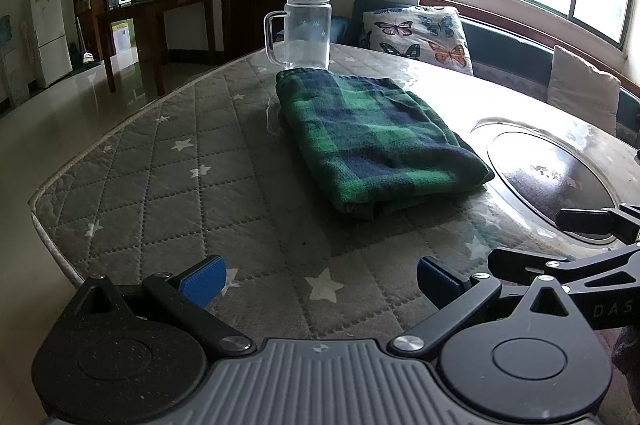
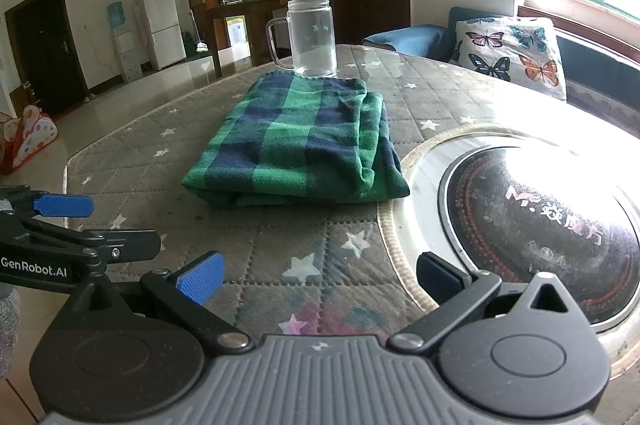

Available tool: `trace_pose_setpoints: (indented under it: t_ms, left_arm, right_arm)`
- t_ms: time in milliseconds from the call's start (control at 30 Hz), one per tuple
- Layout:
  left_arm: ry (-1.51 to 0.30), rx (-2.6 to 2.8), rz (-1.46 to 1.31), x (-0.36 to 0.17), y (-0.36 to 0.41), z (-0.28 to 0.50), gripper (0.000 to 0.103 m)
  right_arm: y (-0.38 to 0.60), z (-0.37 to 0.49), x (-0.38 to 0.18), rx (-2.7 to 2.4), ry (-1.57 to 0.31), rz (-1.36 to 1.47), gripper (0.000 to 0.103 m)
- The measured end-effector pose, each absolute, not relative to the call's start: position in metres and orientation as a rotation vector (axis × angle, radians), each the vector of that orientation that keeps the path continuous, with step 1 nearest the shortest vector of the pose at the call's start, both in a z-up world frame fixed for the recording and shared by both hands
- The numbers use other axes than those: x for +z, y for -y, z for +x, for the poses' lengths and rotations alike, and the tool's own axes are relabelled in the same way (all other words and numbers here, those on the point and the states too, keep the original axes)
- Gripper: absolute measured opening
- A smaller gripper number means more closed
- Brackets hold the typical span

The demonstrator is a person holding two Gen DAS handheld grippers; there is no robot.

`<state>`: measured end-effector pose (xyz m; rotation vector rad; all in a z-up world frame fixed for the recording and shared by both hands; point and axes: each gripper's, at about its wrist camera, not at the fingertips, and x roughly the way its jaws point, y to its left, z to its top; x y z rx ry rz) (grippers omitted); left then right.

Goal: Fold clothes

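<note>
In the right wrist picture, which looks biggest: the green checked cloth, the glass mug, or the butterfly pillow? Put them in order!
1. Green checked cloth
2. Butterfly pillow
3. Glass mug

The pillow sits farther back, so it may really be bigger.

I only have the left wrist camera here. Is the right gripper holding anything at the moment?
Observer: No. The right gripper is open over the quilted mat, short of the plaid cloth.
Operator: Where do the cloth's folded layers show?
Observer: The right wrist view shows stacked edges along the side toward the cooktop.
Operator: Anything on the floor I'm missing?
Observer: A spotted play tent sits on the floor, left of the table.
</note>
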<state>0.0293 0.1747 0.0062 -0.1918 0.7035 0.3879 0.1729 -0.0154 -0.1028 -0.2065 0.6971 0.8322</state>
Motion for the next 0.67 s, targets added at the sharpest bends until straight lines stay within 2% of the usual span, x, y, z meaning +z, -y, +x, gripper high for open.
trace_pose_setpoints:
  t_ms: [667]
  left_arm:
    - [-0.709,0.397,-0.187,0.0033,-0.1751,0.0346,0.103]
  right_arm:
    - [0.0133,0.1769,-0.1064,0.827,-0.713,-0.200,0.103]
